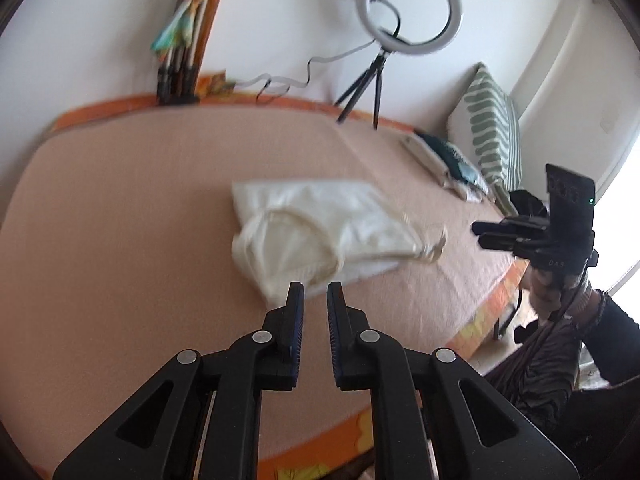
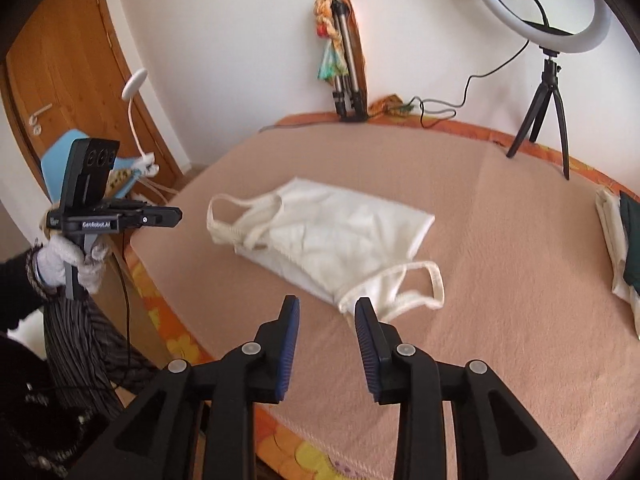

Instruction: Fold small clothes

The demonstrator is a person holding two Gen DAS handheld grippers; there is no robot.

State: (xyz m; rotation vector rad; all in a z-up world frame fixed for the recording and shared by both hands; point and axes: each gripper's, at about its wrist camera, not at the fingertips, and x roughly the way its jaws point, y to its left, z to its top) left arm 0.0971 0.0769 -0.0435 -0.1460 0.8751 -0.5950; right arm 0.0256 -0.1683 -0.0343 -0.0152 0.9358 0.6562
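A small white tank top (image 1: 320, 224) lies partly folded on the pink blanket (image 1: 120, 240) of a bed; in the right wrist view it (image 2: 332, 236) shows with strap loops at both ends. My left gripper (image 1: 315, 286) is open with a narrow gap, empty, hovering just short of the top's near edge. My right gripper (image 2: 327, 304) is open and empty, just short of the near strap loop (image 2: 416, 284). Each gripper shows in the other's view, held off the bed's side: the right one (image 1: 480, 234), the left one (image 2: 176, 214).
A ring light on a tripod (image 1: 408, 8) stands at the bed's far edge, with a folded tripod (image 1: 180, 76) against the wall. Folded clothes (image 1: 448, 160) and a striped pillow (image 1: 488, 128) lie at the right. A wooden door (image 2: 60, 80) is at the left.
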